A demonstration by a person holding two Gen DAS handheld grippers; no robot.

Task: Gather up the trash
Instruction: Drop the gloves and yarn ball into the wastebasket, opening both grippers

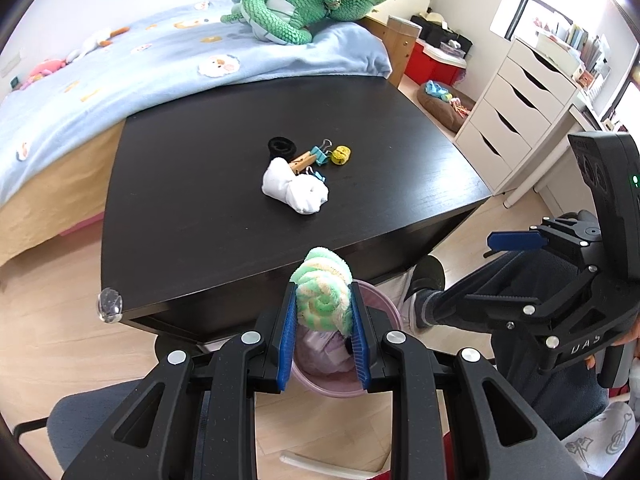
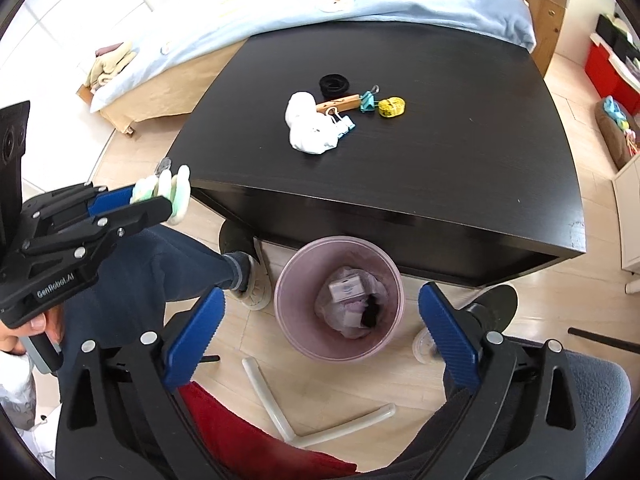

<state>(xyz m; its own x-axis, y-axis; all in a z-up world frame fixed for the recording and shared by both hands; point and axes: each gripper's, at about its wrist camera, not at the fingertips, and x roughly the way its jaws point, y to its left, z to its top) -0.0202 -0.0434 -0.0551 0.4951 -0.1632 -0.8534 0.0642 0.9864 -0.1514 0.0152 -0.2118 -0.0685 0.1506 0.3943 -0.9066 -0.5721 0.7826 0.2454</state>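
Note:
My left gripper (image 1: pixel 323 312) is shut on a rolled green-and-cream cloth (image 1: pixel 324 292), held in the air in front of the black table's near edge, above a pink trash bin (image 1: pixel 380 300). The right wrist view shows that same gripper (image 2: pixel 160 200) with the cloth (image 2: pixel 176 192) left of the bin (image 2: pixel 340 300), which holds crumpled wrappers and a small box. My right gripper (image 2: pixel 320 340) is open and empty above the bin; it also shows in the left wrist view (image 1: pixel 516 240). A crumpled white cloth (image 1: pixel 296 190) lies on the table (image 1: pixel 180 200).
Beside the white cloth lie a black hair tie (image 1: pixel 282 146), a wooden clothespin (image 1: pixel 302 160), teal binder clips (image 1: pixel 322 154) and a yellow tape measure (image 1: pixel 341 154). A bed (image 1: pixel 120 72) stands behind the table, white drawers (image 1: pixel 516 108) to the right. White tubes (image 2: pixel 280 408) lie on the floor.

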